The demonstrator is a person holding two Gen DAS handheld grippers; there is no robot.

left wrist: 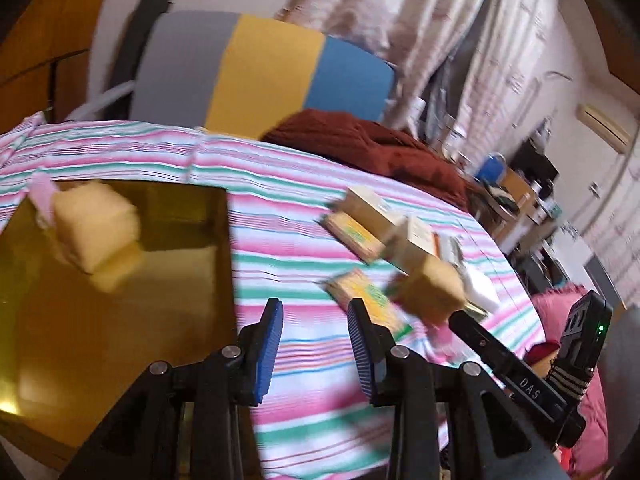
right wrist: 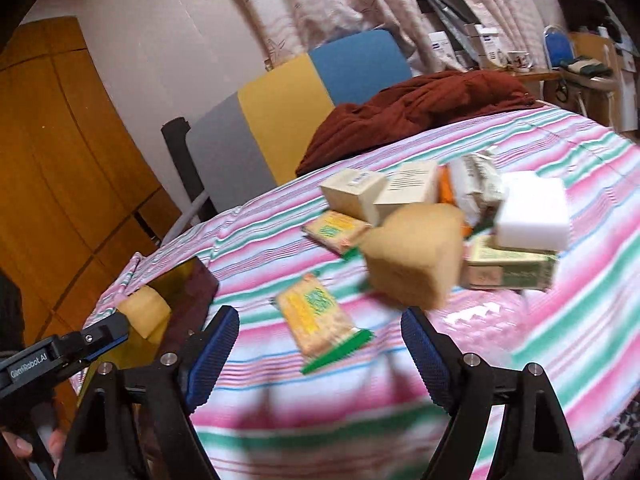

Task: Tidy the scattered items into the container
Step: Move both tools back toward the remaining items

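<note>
The amber container (left wrist: 120,300) lies on the striped bed at the left, with a yellow sponge (left wrist: 96,232) blurred over it. My left gripper (left wrist: 316,320) is open and empty just right of the container. A tan sponge block (right wrist: 416,252) is blurred above the bed, beyond my right gripper (right wrist: 320,328), which is open and wide. It also shows in the left wrist view (left wrist: 432,292). A cracker packet (right wrist: 316,316) lies between the right fingers. More boxes (right wrist: 356,192), a white sponge (right wrist: 532,216) and a green box (right wrist: 508,268) are piled behind.
A dark red blanket (right wrist: 416,108) lies at the bed's far side. A grey, yellow and blue headboard (left wrist: 260,72) stands behind. A wooden wardrobe (right wrist: 60,160) is at the left. Cluttered shelves (right wrist: 580,64) stand at the right.
</note>
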